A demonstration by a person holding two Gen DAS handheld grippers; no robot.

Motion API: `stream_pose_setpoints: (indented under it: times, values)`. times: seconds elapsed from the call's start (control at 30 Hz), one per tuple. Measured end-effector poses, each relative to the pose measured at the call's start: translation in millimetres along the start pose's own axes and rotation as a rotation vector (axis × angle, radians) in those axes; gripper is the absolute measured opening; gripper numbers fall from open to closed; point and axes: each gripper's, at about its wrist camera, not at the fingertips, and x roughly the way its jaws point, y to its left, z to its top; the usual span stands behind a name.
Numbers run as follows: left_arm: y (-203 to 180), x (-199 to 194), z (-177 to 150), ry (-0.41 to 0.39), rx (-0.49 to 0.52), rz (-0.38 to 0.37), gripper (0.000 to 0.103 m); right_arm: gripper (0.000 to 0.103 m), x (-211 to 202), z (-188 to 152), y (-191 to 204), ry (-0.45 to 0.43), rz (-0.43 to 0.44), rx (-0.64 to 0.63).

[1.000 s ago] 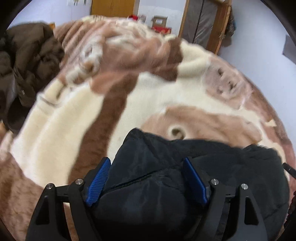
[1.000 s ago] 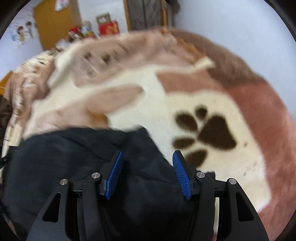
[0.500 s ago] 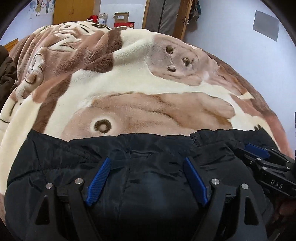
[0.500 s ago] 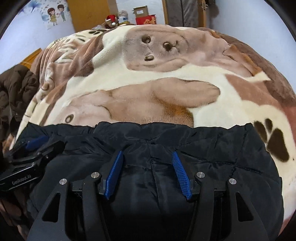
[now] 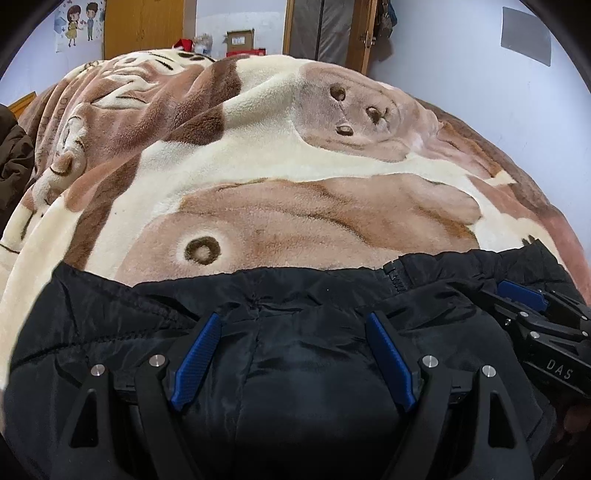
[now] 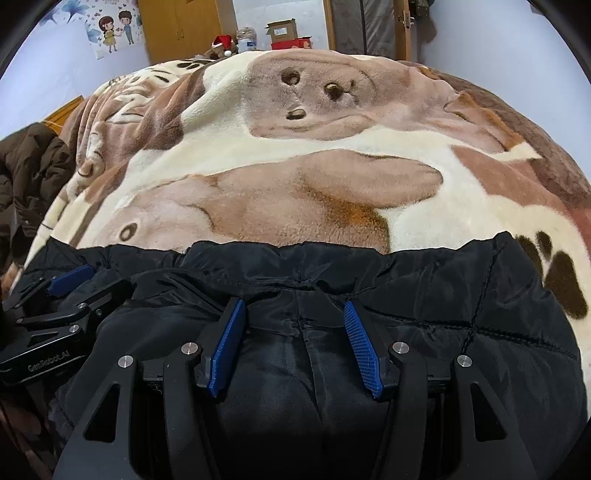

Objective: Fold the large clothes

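Note:
A black padded jacket (image 5: 303, 295) lies folded on the bed, its far edge running straight across; it also fills the lower half of the right wrist view (image 6: 424, 288). My left gripper (image 5: 291, 325) is open, its blue pads resting on the jacket's left part with fabric bunched between them. My right gripper (image 6: 293, 314) is open on the jacket's right part. Each gripper shows in the other's view: the right one at the right edge (image 5: 524, 299), the left one at the left edge (image 6: 70, 277).
The bed is covered by a cream and brown fleece blanket (image 5: 258, 177) with a dog print. A brown coat (image 6: 29, 184) is heaped at the bed's left side. Boxes (image 6: 284, 35), a wardrobe and doors stand beyond the bed by the far wall.
Both grippers swung round from facing apart over the jacket's ends to facing the far wall side by side. The jacket now lies spread flat with a straight far edge.

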Motion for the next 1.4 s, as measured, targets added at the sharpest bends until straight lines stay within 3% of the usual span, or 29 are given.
stream_pose_setpoints:
  times: [0.1,0.17,0.27,0.37,0.47,0.8,1.0,1.07,1.13,1.27,1.33,1.4]
  values:
    - [9.0,-31.2,9.1,-0.002,-0.002,-0.017,0.078,0.055,-38.4,7.3,-6.7,-0.061,0.012,0.002]
    - [24.6,-62.0,12.7,-0.075,0.006,-0.011,0.078,0.055,-56.9,8.7,-18.5,-0.104,-0.026,-0.011]
    - [59.0,-84.2,14.9,-0.134,0.002,0.074,0.078,0.055,-58.7,3.8,-55.6,-0.092,-0.136,0.014]
    - [100.3,-66.7,7.0,-0.061,-0.078,0.142,0.078,0.055,-38.2,-9.6,-90.8,-0.035,-0.141,0.098]
    - [122.7,-35.5,-14.7,0.012,-0.166,0.081,0.080,0.056,-26.8,-18.0,-93.6,-0.050,-0.133,0.106]
    - [119.3,-12.5,-25.5,-0.035,-0.198,0.085,0.081,0.057,-7.2,-26.6,-96.8,-0.084,-0.138,0.126]
    - [119.4,-10.8,-19.1,-0.008,-0.191,0.098,0.081,0.057,-10.3,-21.9,-95.7,-0.050,-0.151,0.121]
    - [119.3,-22.4,-12.3,0.015,-0.190,0.113,0.078,0.057,-23.9,-15.8,-91.8,-0.023,-0.164,0.115]
    - [120.1,-45.1,-8.7,-0.006,-0.204,0.100,0.078,0.057,-51.5,-16.6,-88.3,-0.051,-0.145,0.113]
    - [120.0,-112.6,-22.7,-0.132,-0.189,0.057,0.078,0.057,-116.2,-43.0,-82.6,-0.141,-0.100,0.094]
    - [119.3,-124.2,-36.8,-0.136,-0.178,0.044,0.077,0.056,-120.3,-60.2,-82.7,-0.117,-0.114,0.082]
    - [118.8,-113.3,-52.8,-0.079,-0.162,0.041,0.070,0.044,-104.6,-77.2,-90.3,-0.047,-0.136,0.088]
